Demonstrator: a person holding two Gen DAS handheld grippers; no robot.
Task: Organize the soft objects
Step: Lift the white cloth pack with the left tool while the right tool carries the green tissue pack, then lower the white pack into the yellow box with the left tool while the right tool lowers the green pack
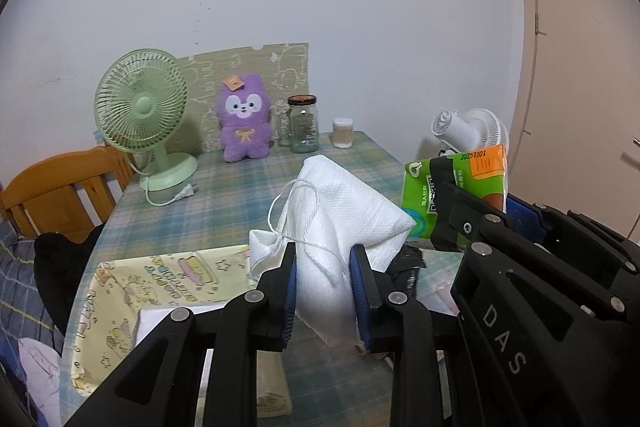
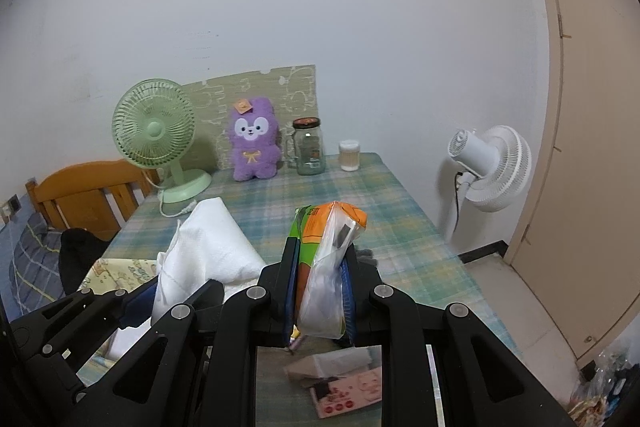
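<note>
Gripping one soft item apiece, both grippers hang above the plaid-clothed counter. The left gripper has its fingers clamped on a white drawstring pouch, pinched low so that its bulk stands up above the pads and its loose cord drapes down the front. The right gripper has its fingers clamped on a green-and-orange tissue pack held on edge, probably because its narrow side is all that fits between the pads. Both items look lifted clear of the counter, apparently being carried side by side. A yellow cartoon-print tray lies at the counter's near left and seems the likely home for them. A purple plush toy leans against the wall at the far end, between a green fan and a glass jar, not yet gathered.
</note>
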